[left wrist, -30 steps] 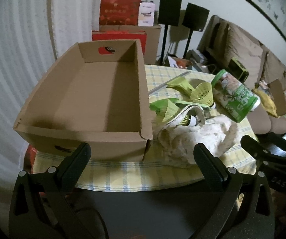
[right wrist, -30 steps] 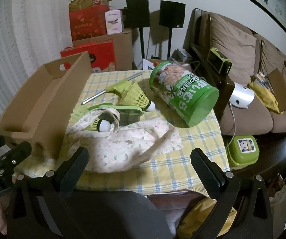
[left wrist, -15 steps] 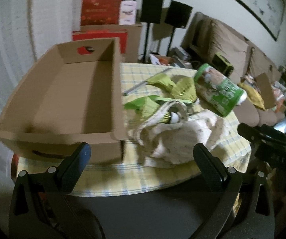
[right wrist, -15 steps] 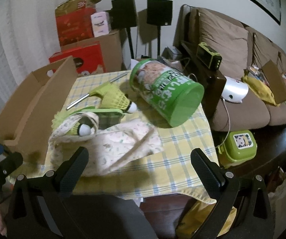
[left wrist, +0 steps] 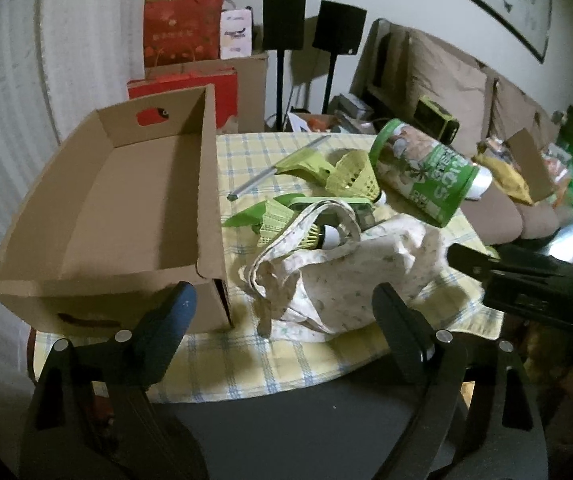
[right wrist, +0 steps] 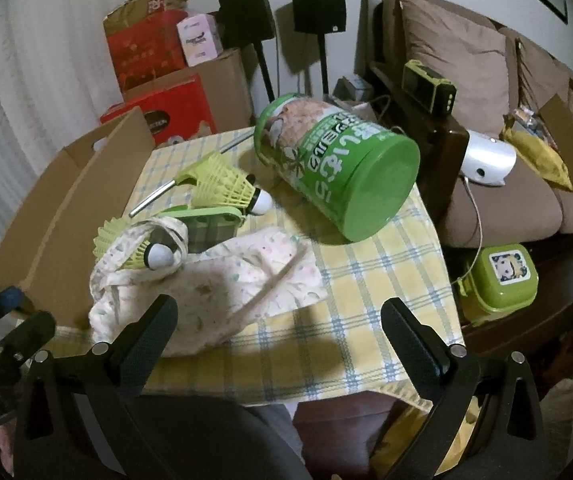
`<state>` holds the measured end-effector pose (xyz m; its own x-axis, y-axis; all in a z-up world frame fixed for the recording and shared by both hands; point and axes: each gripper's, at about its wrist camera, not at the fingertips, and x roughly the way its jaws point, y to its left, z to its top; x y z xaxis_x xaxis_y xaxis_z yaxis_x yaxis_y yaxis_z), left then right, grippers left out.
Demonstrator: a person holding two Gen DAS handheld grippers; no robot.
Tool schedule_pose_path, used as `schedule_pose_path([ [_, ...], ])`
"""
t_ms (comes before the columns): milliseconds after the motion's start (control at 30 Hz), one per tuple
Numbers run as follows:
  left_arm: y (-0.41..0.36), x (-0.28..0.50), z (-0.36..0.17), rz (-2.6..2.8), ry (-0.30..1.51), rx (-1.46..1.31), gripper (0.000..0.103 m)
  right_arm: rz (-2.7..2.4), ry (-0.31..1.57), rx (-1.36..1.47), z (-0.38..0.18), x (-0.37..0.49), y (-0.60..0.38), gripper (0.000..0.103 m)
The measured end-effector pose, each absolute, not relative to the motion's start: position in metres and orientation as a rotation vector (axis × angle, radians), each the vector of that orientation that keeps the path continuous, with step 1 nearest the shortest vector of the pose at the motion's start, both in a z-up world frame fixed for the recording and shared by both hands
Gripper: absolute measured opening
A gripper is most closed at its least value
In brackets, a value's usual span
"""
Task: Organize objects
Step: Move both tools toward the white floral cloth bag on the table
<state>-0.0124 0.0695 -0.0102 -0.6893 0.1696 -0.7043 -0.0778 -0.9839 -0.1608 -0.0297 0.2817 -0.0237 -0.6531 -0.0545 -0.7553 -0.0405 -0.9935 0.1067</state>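
An empty cardboard box point(left wrist: 126, 208) stands on the left of a yellow checked tablecloth point(left wrist: 246, 360). Beside it lie a crumpled patterned cloth bag point(left wrist: 346, 276), yellow-green shuttlecocks point(left wrist: 354, 178), a green tool with a metal rod point(left wrist: 298, 166) and a toppled green canister point(left wrist: 426, 176). My left gripper point(left wrist: 280, 300) hovers before the table's near edge, its jaws closing with nothing touching the pads. My right gripper point(right wrist: 280, 308) stands open over the near edge, the bag point(right wrist: 222, 280) just ahead and the canister point(right wrist: 346, 168) beyond. One shuttlecock point(right wrist: 142, 252) sits tucked in the bag's handles.
A brown sofa point(right wrist: 486, 208) and a dark wooden side table point(right wrist: 546, 300) with a green lunchbox point(right wrist: 498, 276) lie to the right. Red boxes point(left wrist: 182, 32) and two black speakers point(left wrist: 310, 24) stand behind the table. A white device point(right wrist: 486, 160) rests on the sofa.
Both grippers have drifted toward the table, so box, bag and canister look nearer. The left gripper's jaws have narrowed a little. Nothing on the table has moved.
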Motion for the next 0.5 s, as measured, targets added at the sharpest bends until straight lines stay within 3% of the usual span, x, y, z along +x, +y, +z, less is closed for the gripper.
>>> schedule_pose_path([
  [200,0.082,-0.015,-0.011,2.677,-0.212,-1.176,0.086,-2.820,-0.187,1.328,-0.030,-0.035,0.280,0.094],
  [367,0.096,-0.032,-0.031,2.648,-0.171,-1.287,0.067,-2.798,-0.201,1.354,-0.036,-0.040,0.281,0.084],
  [500,0.103,-0.040,-0.043,2.649,-0.121,-1.328,0.063,-2.770,-0.243,1.375,-0.044,-0.047,0.283,0.075],
])
